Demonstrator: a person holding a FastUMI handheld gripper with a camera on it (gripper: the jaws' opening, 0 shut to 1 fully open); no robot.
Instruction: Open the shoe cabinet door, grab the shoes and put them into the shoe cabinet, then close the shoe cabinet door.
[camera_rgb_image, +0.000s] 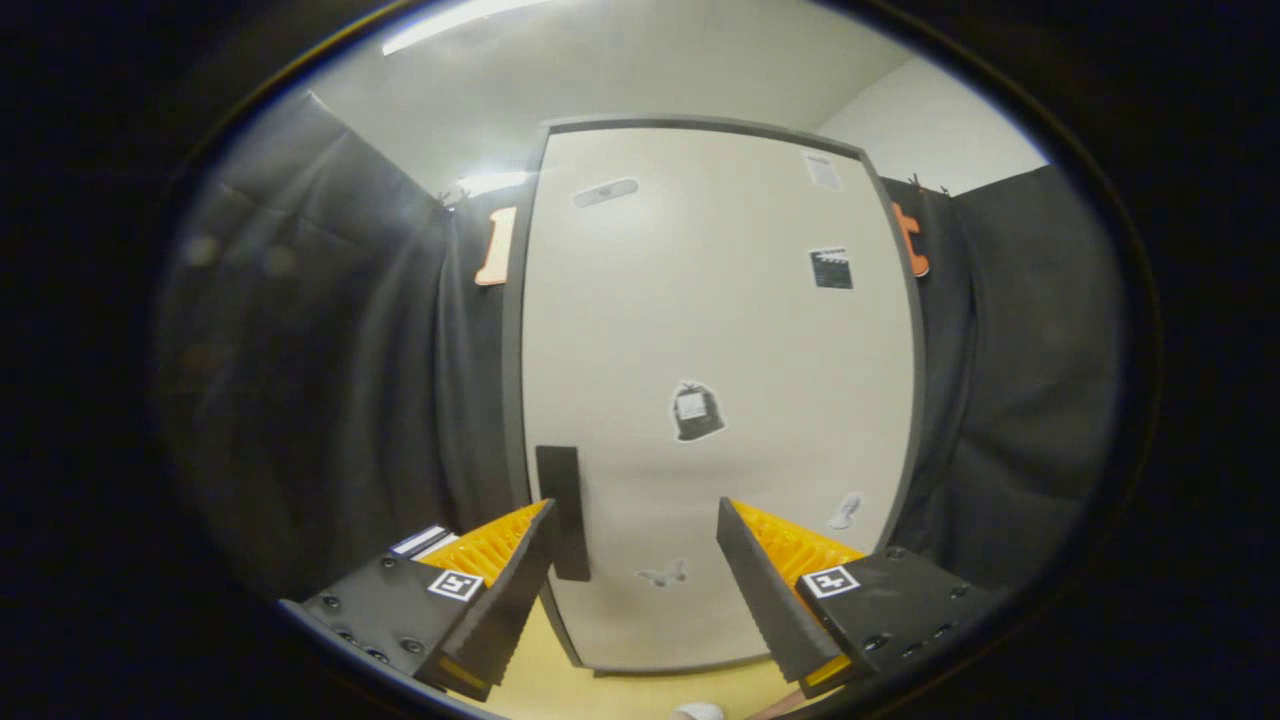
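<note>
Facing the shoe cabinet door (720, 400) head-on, we note it standing shut just beyond the fingers: a tall, pale cream panel with a dark grey frame along its top and sides. A dark upright handle (562, 510) sits low on the panel near its left side, right behind the tip of the left finger; we cannot tell whether the two touch. Several stickers dot the surface: a black bag-shaped one (696, 411) near the middle, a small dark square one (831, 268) and a paper label (823, 170) higher up, and a faint butterfly (662, 574) low down between the fingers. The gripper (635, 520) is spread wide, holding nothing. Dark cloth walls (330, 380) flank the cabinet on both sides. Yellowish floor (560, 680) shows beneath the door.
</note>
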